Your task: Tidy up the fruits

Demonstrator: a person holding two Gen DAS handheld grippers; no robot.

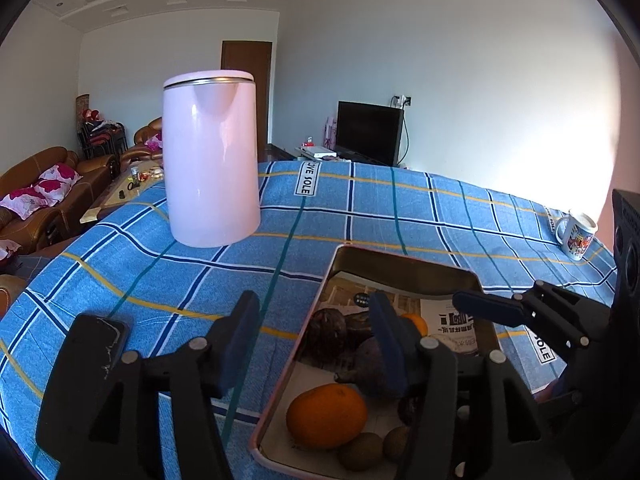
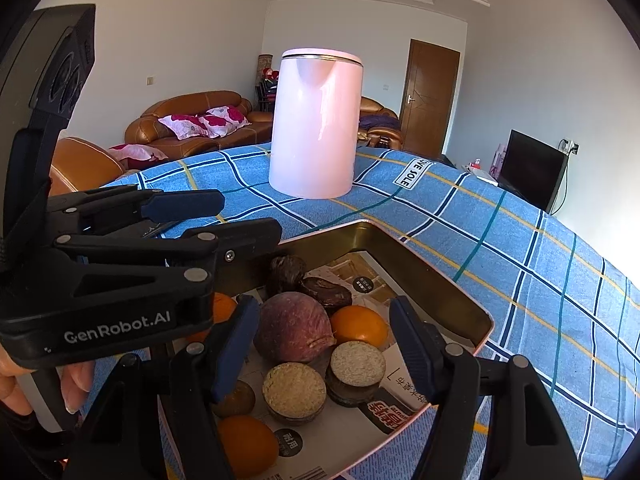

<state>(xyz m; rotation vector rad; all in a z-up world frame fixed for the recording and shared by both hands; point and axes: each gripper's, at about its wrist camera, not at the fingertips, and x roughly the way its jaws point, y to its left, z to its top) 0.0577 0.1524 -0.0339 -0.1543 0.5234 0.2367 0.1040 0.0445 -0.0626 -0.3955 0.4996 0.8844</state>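
A metal tray (image 1: 404, 258) (image 2: 436, 276) lined with printed paper lies on the blue checked cloth. It holds oranges (image 1: 326, 416) (image 2: 359, 326), a purple round fruit (image 2: 294, 328), dark wrinkled fruits (image 2: 326, 291), kiwis (image 1: 361, 450) and two round cakes (image 2: 294, 390). My left gripper (image 1: 316, 340) is open and empty, above the tray's left edge. My right gripper (image 2: 324, 344) is open and empty, hovering over the purple fruit and the cakes. It also shows at the right of the left wrist view (image 1: 520, 308). The left gripper shows at the left of the right wrist view (image 2: 224, 220).
A tall pink kettle (image 1: 210, 160) (image 2: 316, 124) stands on the cloth behind the tray. A black phone (image 1: 96, 344) lies to the left of the tray. A printed mug (image 1: 578, 236) stands at the far right table edge. Sofas and a TV are beyond the table.
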